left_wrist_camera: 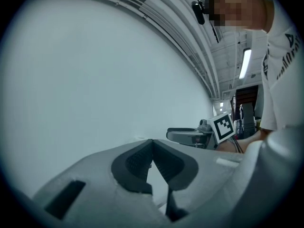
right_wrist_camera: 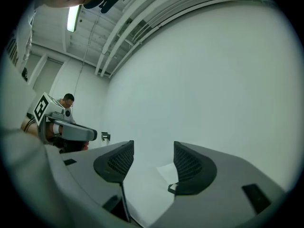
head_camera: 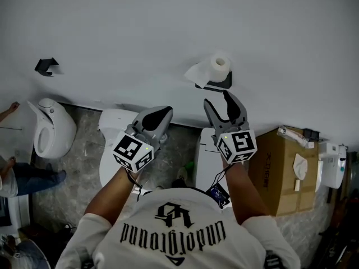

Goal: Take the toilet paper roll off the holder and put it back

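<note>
White wall (head_camera: 168,27) fills the view, with the roll (head_camera: 220,65) sitting on its black holder (head_camera: 220,83). Just below it the right gripper (head_camera: 216,98) has its jaws spread and empty; the left gripper (head_camera: 163,113), beside it, is clenched on nothing.

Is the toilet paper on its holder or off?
On. The white toilet paper roll sits on the black wall holder, sheet hanging loose.

White toilet paper roll (head_camera: 220,65), black holder (head_camera: 217,84), white wall (head_camera: 140,32), grey left gripper (head_camera: 163,114) and right gripper (head_camera: 219,102) with black pads (right_wrist_camera: 188,167), black-and-white checked marker cubes (head_camera: 133,151), brown cardboard box (head_camera: 277,172), grey marbled floor (head_camera: 84,167).
</note>
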